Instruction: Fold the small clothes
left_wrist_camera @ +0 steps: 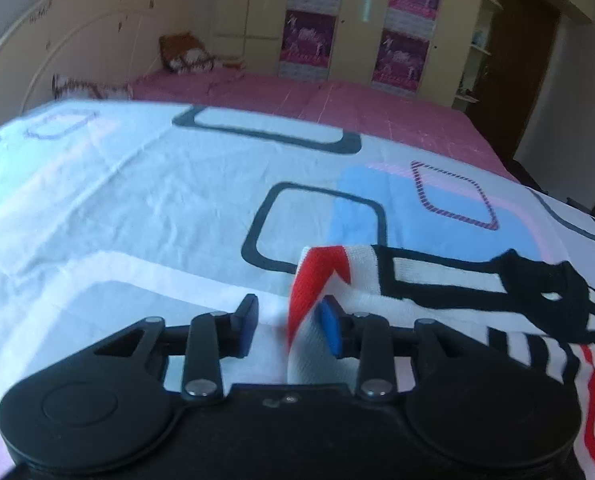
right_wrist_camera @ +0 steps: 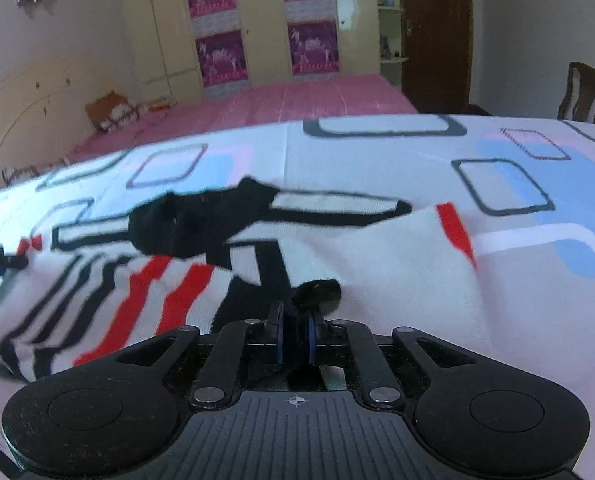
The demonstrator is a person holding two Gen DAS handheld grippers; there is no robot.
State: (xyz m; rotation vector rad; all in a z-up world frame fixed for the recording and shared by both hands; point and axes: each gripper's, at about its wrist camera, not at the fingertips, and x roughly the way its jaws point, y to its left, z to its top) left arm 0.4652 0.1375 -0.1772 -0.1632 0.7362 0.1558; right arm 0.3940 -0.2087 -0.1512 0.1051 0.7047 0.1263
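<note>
The striped garment [right_wrist_camera: 257,248] (white with red and black bands) lies on the patterned bedsheet [left_wrist_camera: 137,200]. The left gripper [left_wrist_camera: 287,330] has its jaws apart around a raised red-and-white fold at 12 o'clock. The right gripper [right_wrist_camera: 295,338] is clamped on a black edge.

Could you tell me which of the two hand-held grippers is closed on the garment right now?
The right hand-held gripper: its fingers pinch black fabric of the striped garment. The left hand-held gripper stands open around a fold.
</note>
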